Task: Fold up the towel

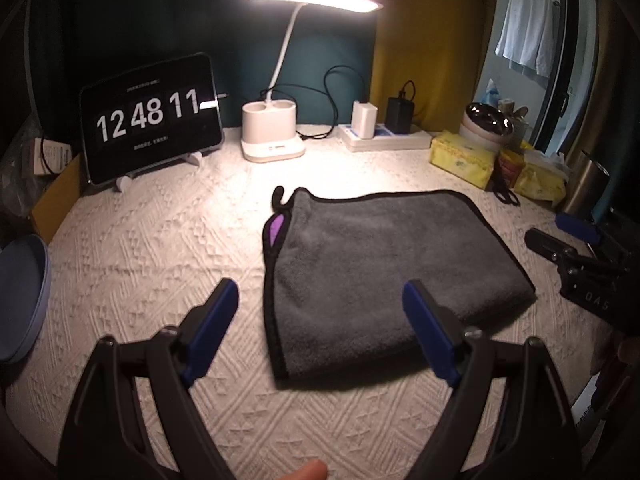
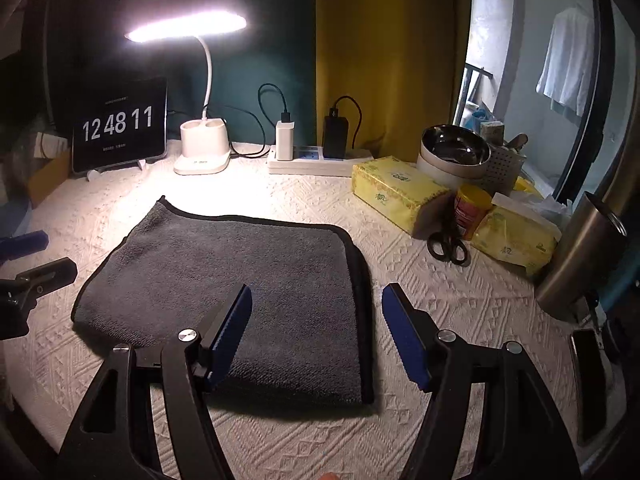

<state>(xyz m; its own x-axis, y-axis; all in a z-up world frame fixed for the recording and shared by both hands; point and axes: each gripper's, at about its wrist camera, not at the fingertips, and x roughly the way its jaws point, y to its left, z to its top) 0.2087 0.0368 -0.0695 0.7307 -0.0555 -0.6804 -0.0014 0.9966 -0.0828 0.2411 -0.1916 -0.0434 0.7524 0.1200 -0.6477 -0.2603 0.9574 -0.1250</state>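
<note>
item: grey towel [image 1: 384, 276], black-edged, lying flat on the white textured cloth [image 1: 160, 264] in front of the desk lamp [image 1: 276, 136]. it looks already doubled over at least once; a purple tag [image 1: 276, 230] and a small loose corner show at its far left end in the left wrist view.

left claw [image 1: 320, 312]: released, fingers spread wide, holding nothing, poised above the towel's near left edge; one finger is over bare cloth, the other over the towel.

right claw [image 2: 316, 316]: released, fingers apart, empty, poised above the towel's near right corner, where the stacked black edges show.

nearby, right of the towel: yellow tissue packs [image 2: 400, 190], scissors [image 2: 446, 246], a steel cup [image 2: 580, 256]. behind the towel, beside the lamp: a clock screen [image 2: 120, 124] and a power strip [image 2: 320, 162].

step in hand, as judged: either a further fold or a finished job; the frames do not settle which.

advice if folding on: lower each claw onto a corner of the same end, pinch all layers together at the black edging, lift both evenly, carry across to the opposite end, match edges before letting go. tuck the stray far-left corner. keep the lift low so layers do not slide apart, and stay clear of the scissors and cup.
</note>
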